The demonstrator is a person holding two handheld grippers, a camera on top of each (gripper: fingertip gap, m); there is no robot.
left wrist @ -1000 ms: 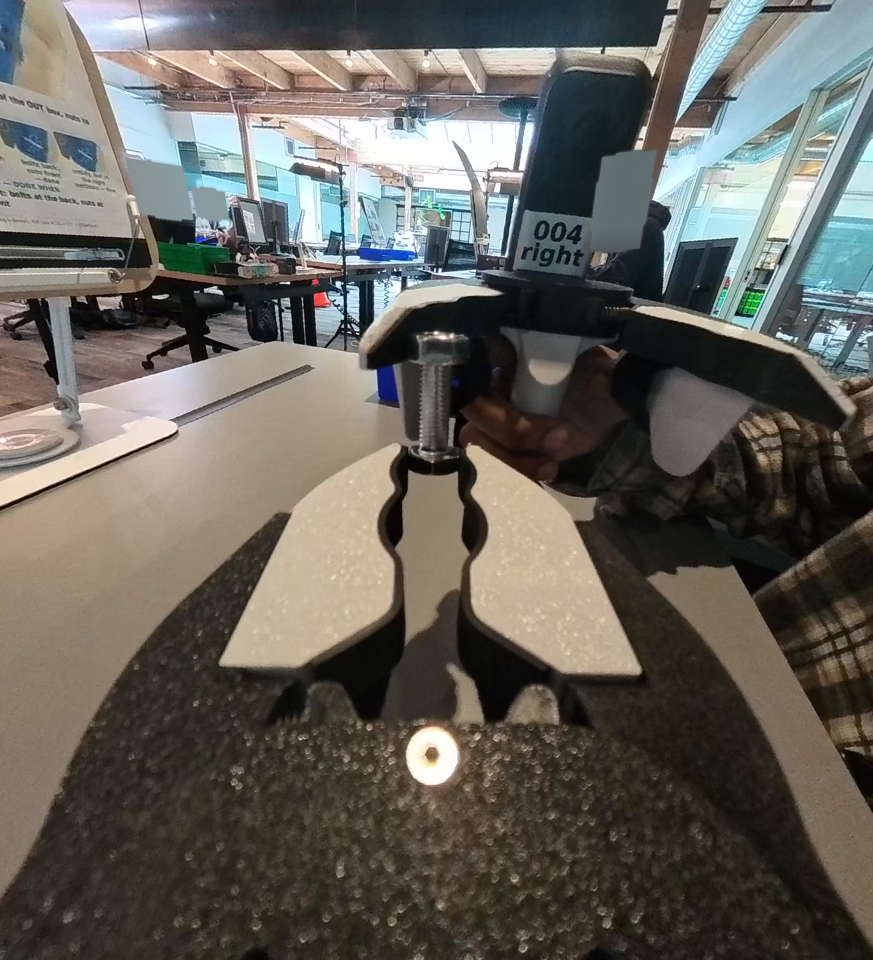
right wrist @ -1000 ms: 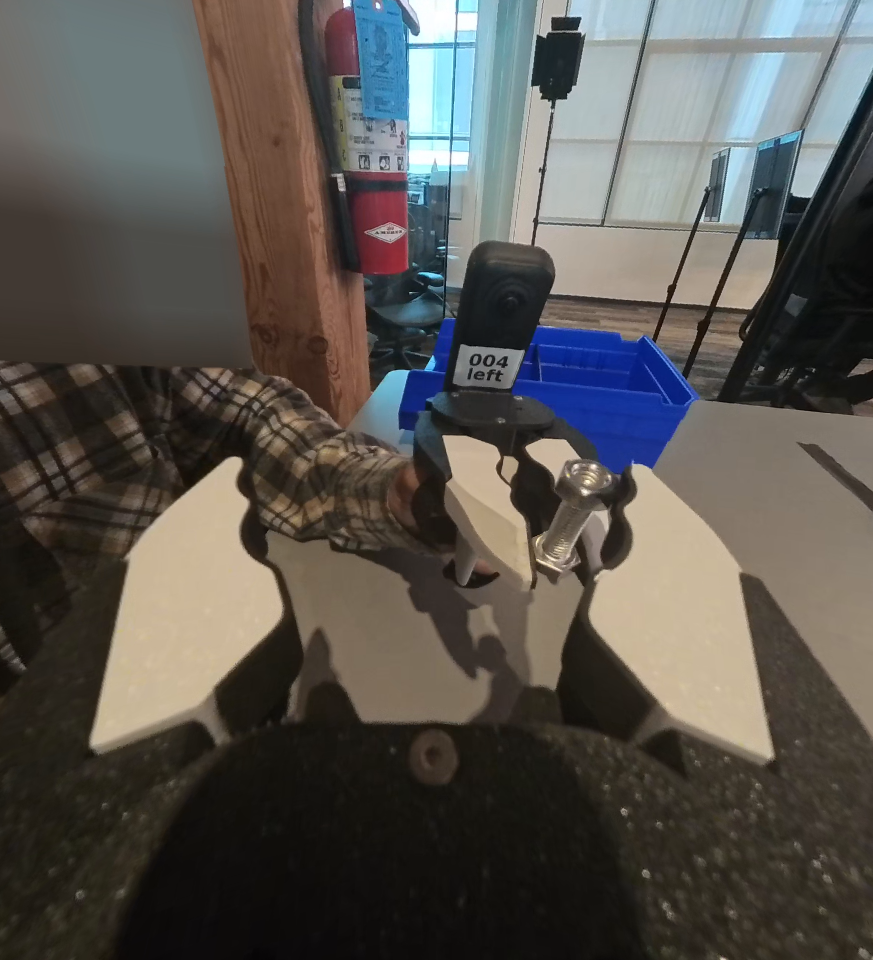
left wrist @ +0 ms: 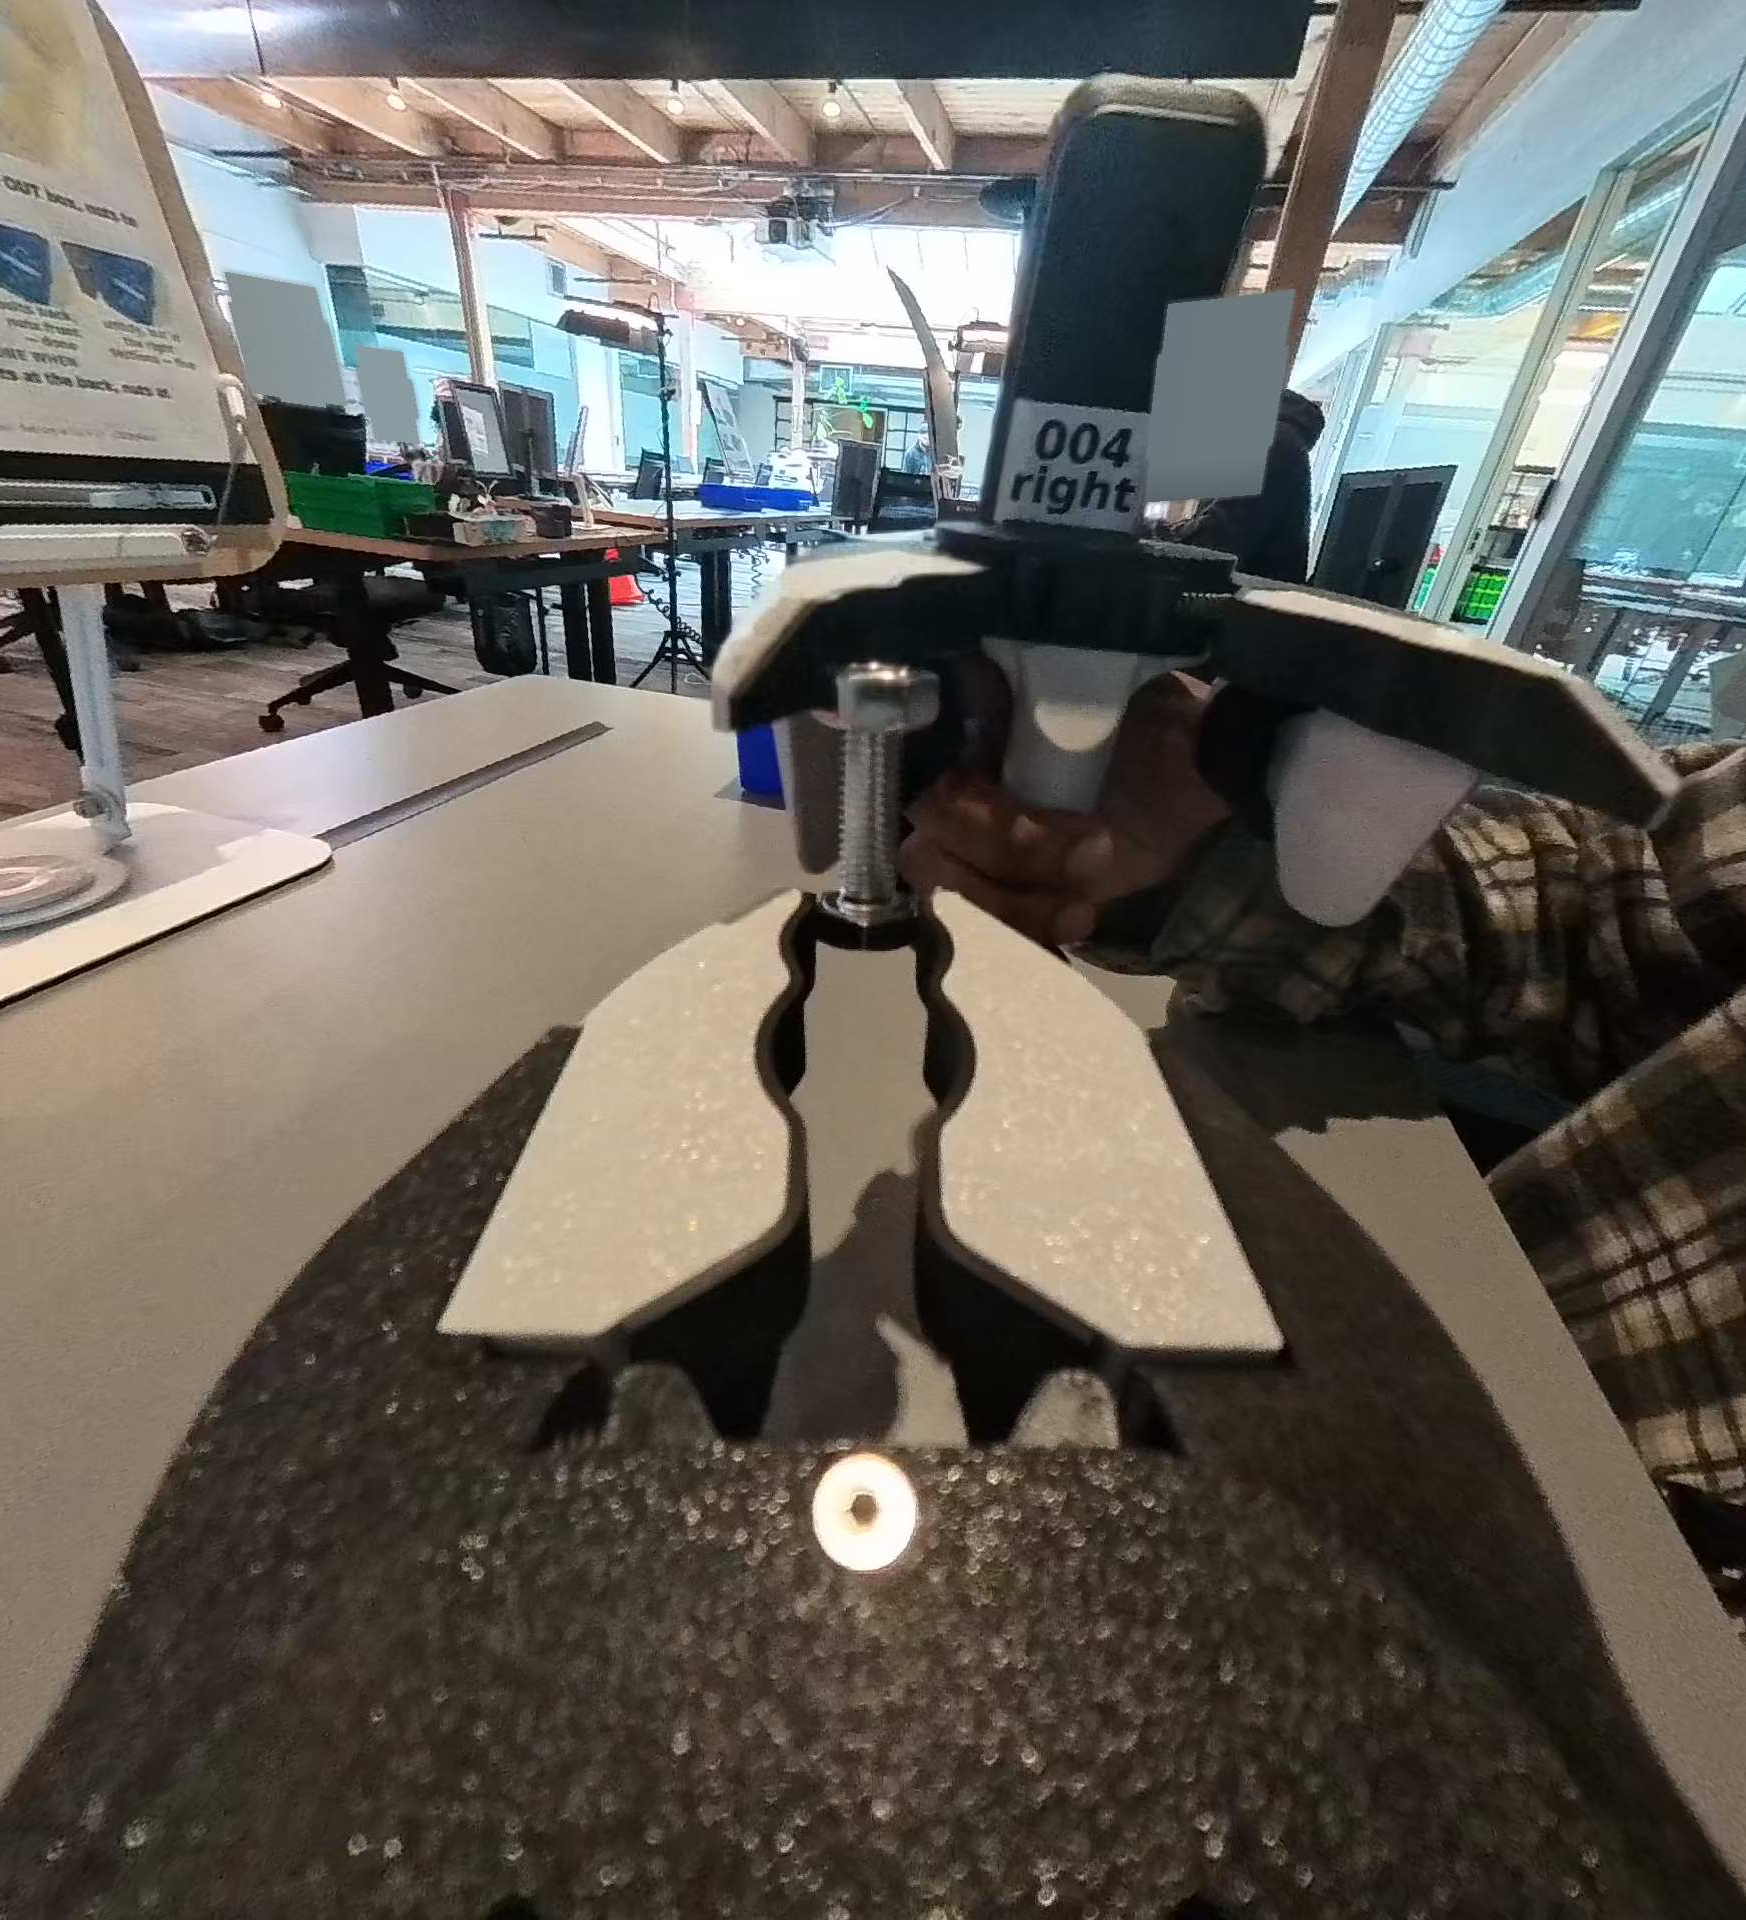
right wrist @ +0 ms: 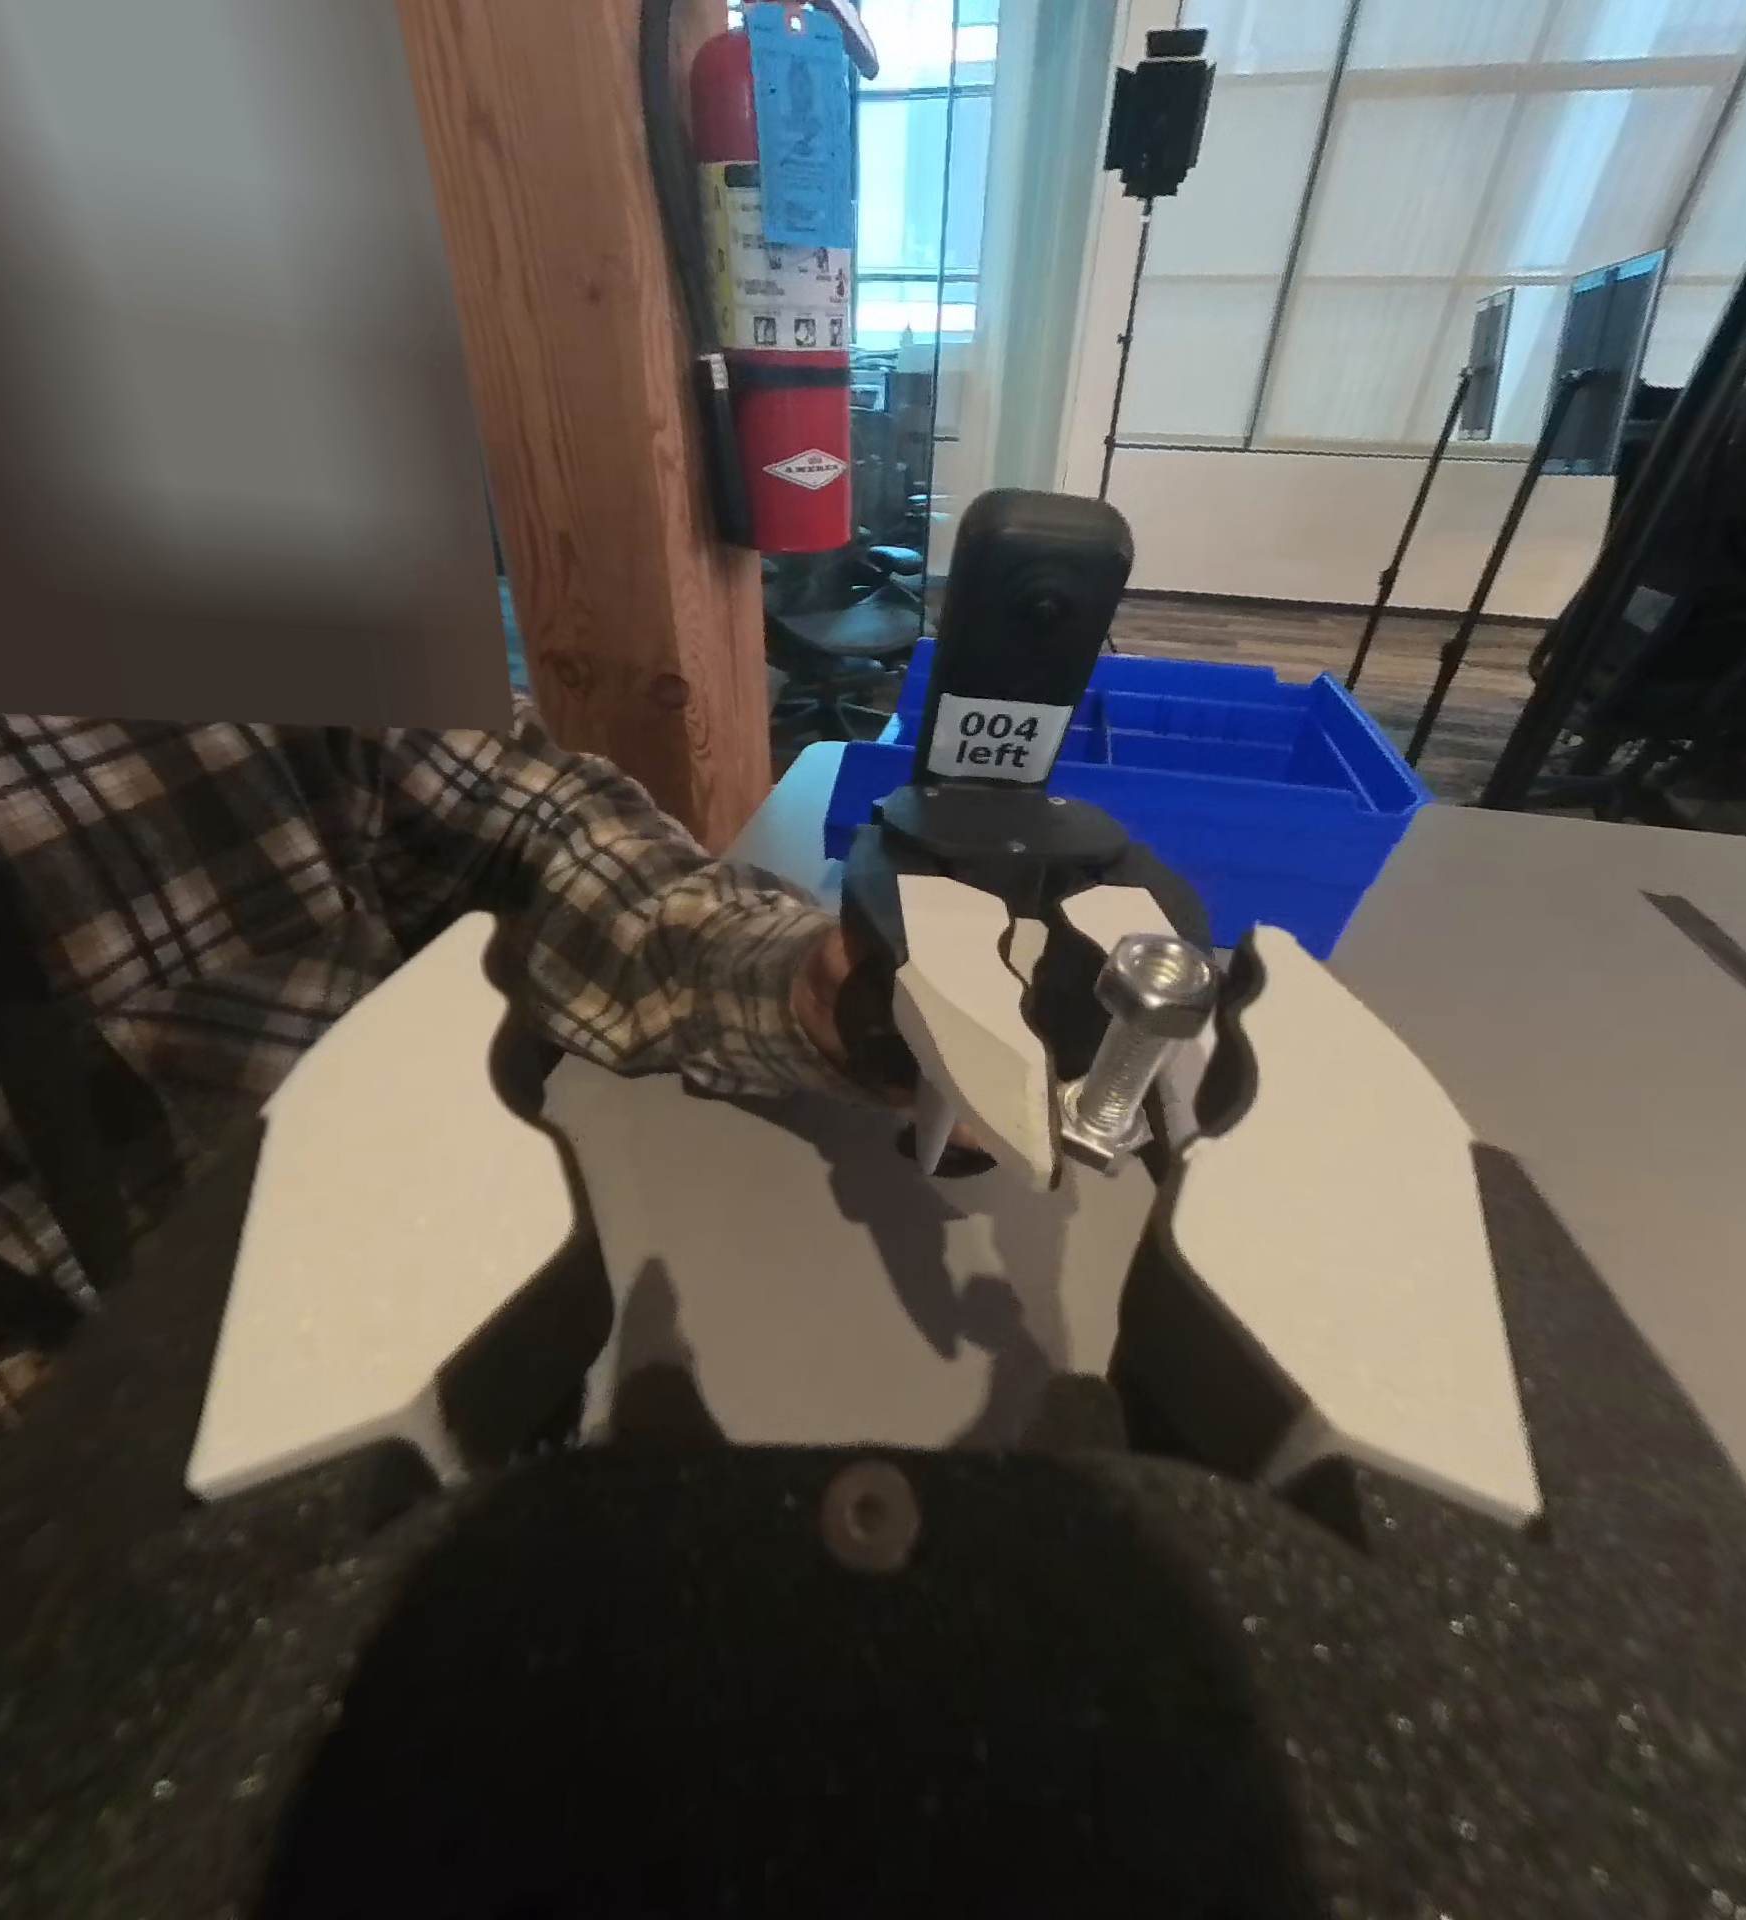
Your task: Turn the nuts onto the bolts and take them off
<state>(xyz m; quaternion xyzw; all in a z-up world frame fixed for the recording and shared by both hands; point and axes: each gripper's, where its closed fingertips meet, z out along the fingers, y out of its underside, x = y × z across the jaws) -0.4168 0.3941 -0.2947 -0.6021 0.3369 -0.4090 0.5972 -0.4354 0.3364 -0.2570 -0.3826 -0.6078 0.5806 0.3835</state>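
White printed label [left wrist: 1077, 473] on the camera of my right gripper [right wrist: 874, 935]; matching label [right wrist: 997, 740] on my left gripper [left wrist: 861, 925]; lettered instruction sheet [left wrist: 48, 260]; labelled, blue-tagged fire extinguisher [right wrist: 781, 416].

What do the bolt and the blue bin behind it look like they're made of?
Bolt: apparently bright plated steel; silvery, glinting on threads and hex head. Nut: same silvery metal look, mostly hidden. Blue bin: likely moulded plastic; uniform colour, soft sheen, thin walls.
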